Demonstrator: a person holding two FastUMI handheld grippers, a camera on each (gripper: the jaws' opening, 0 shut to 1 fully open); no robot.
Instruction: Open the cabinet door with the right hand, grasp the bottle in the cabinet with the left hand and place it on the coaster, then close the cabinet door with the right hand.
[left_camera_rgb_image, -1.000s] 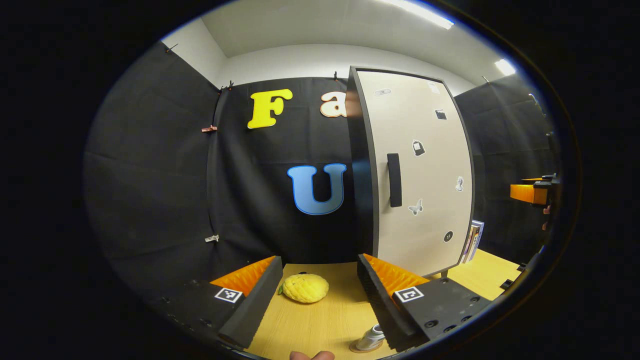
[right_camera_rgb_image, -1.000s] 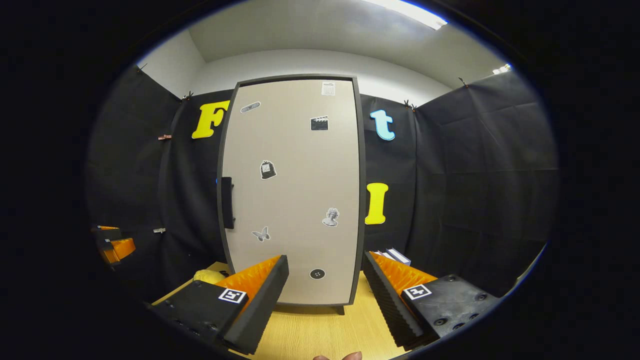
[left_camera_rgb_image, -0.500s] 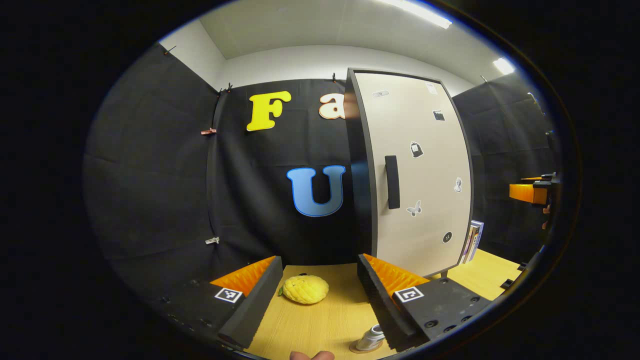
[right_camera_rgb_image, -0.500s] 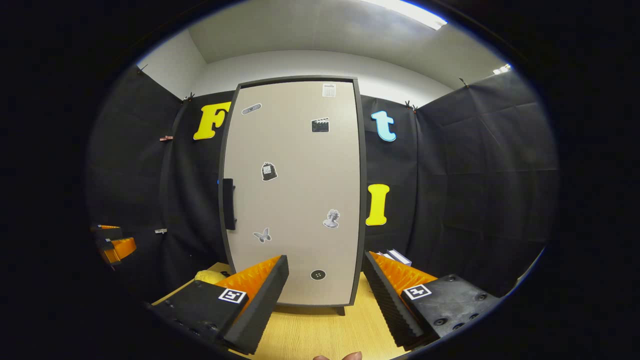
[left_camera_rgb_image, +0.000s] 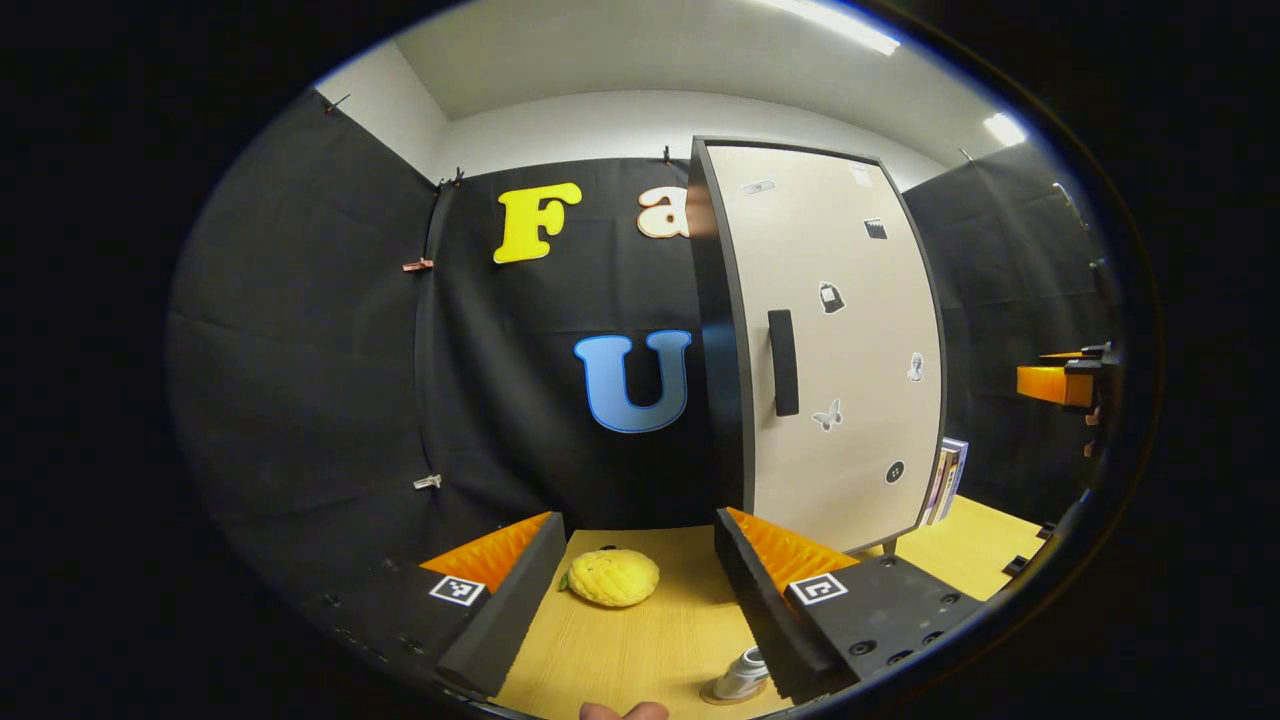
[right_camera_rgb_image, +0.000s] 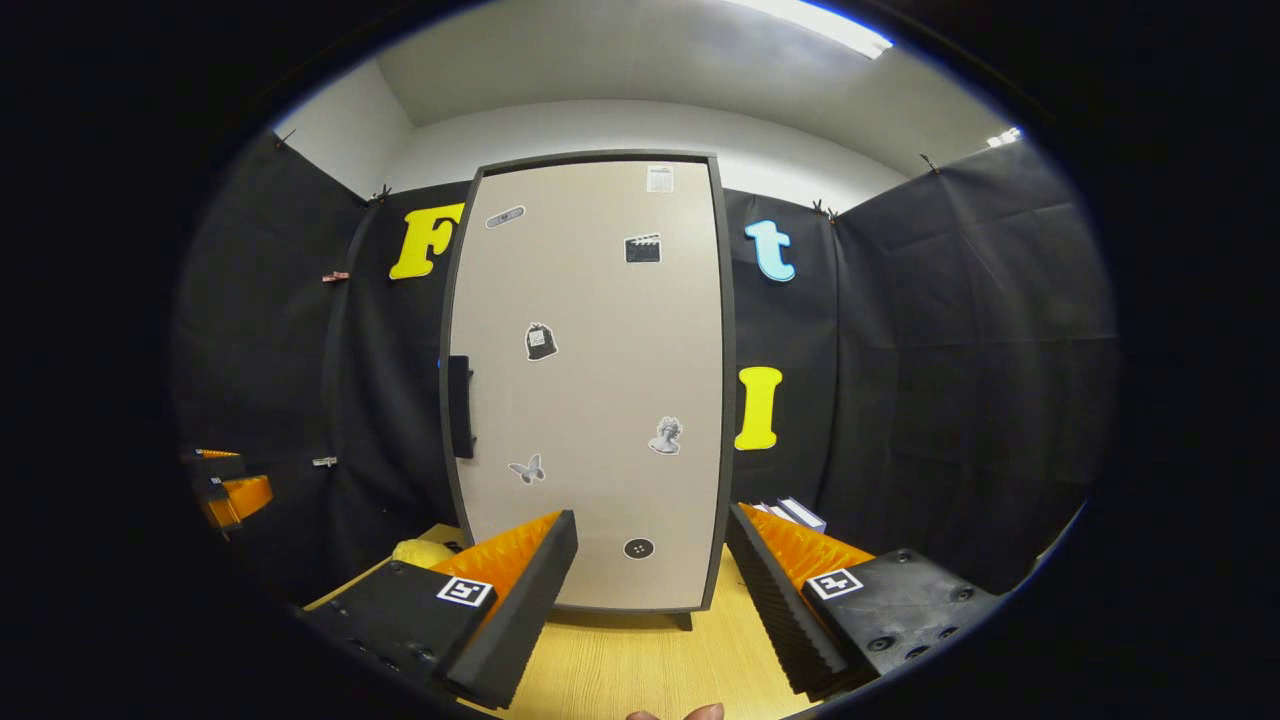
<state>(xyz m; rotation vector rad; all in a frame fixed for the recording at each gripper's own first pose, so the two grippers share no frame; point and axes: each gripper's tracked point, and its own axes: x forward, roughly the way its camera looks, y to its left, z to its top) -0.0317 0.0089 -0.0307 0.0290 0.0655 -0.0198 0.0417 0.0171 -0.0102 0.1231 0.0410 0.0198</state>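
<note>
Cabinet door is seen shut, upright, beige with dark frame and small stickers, straight ahead of the right gripper, well apart. Dark vertical handle is set at its left edge. Coaster lies just beside the left gripper's right finger.

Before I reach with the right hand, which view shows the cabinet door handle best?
The left gripper view: the door handle stands out from the cabinet door at an angle, its whole length and depth clear. The right gripper view faces the door nearly head-on, so the handle is a thin dark bar at the door's left edge.
</note>
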